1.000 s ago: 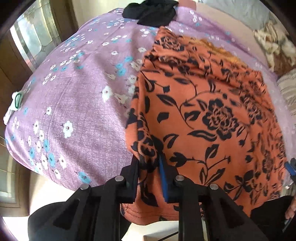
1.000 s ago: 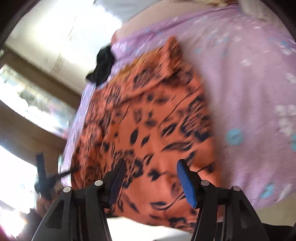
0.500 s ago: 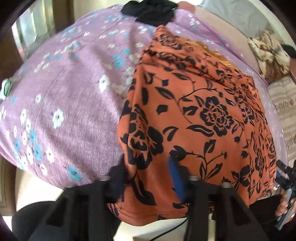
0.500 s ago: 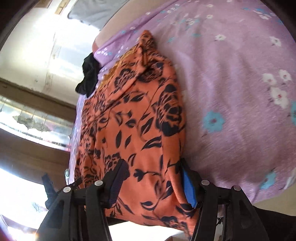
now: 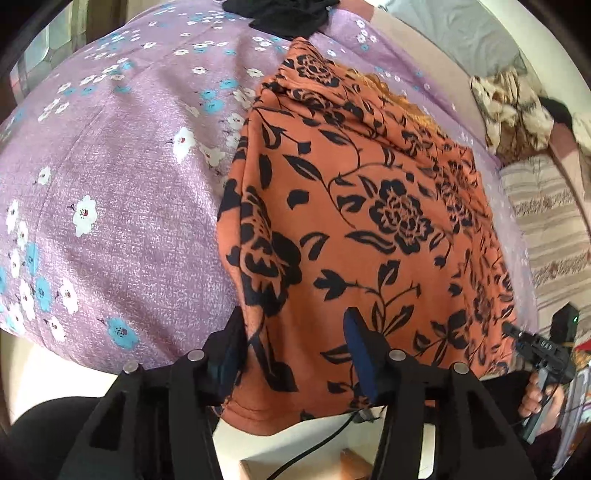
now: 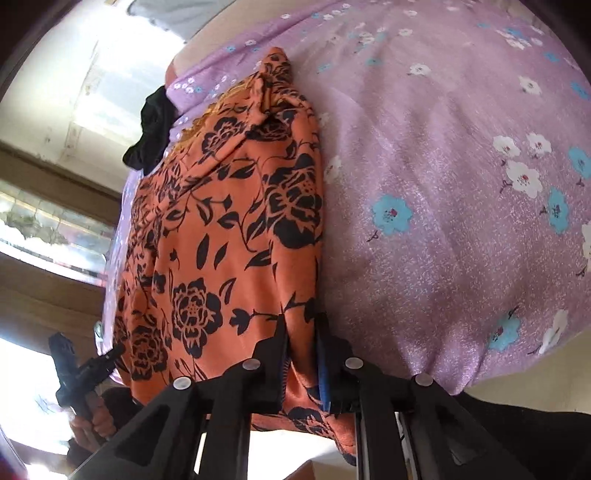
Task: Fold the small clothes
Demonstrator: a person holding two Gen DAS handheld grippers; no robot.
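Observation:
An orange garment with black flowers [image 5: 369, 221] lies spread on a purple flowered bedsheet [image 5: 129, 184], its near hem hanging over the bed's edge. My left gripper [image 5: 293, 343] is at the garment's near left corner. Its jaws are opening; cloth lies between them but the pads stand apart from it. My right gripper [image 6: 301, 354] is at the near right corner of the garment [image 6: 229, 240]. Its jaws are closing and pinch a fold of the hem. Each gripper also shows in the other's view: the right gripper [image 5: 532, 343] and the left gripper [image 6: 85, 365], each held by a hand.
A black garment [image 5: 288, 14] lies at the far end of the bed. A patterned pillow [image 5: 513, 107] and a striped cloth [image 5: 546, 221] sit to the right. The bedsheet [image 6: 443, 184] is bare right of the garment. A window [image 6: 44, 221] is on the left.
The left jaws were shut on the cloth's near left corner and have spread apart. The right jaws were wide over the hem and have closed on it. Both grippers tilted down toward the bed.

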